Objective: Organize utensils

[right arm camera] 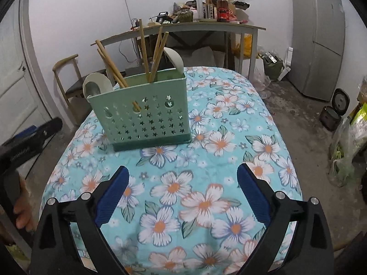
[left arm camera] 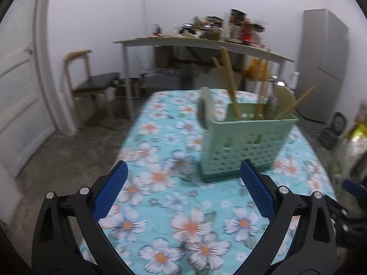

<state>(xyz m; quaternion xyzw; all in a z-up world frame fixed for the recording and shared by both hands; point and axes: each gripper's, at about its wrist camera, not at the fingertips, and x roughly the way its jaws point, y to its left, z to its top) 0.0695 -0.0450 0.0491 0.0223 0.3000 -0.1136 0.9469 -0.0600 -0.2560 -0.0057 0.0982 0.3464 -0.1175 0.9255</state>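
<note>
Jaws of both grippers gape empty; only the right wrist view shows the person's hand [right arm camera: 21, 208] gripping the left gripper [right arm camera: 29, 137].

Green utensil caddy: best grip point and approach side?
Judging by its pose, take the green caddy by the top rim of its near perforated wall, coming from above on the near side. It stands upright; chopsticks and spoons lean out behind that rim, so one finger must slip in beside them.

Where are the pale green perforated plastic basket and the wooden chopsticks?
Pale green perforated plastic basket [right arm camera: 146, 116]: right wrist view, on its star-holed front wall.
Wooden chopsticks [right arm camera: 144, 45]: right wrist view, on one upright stick's shaft.
</note>
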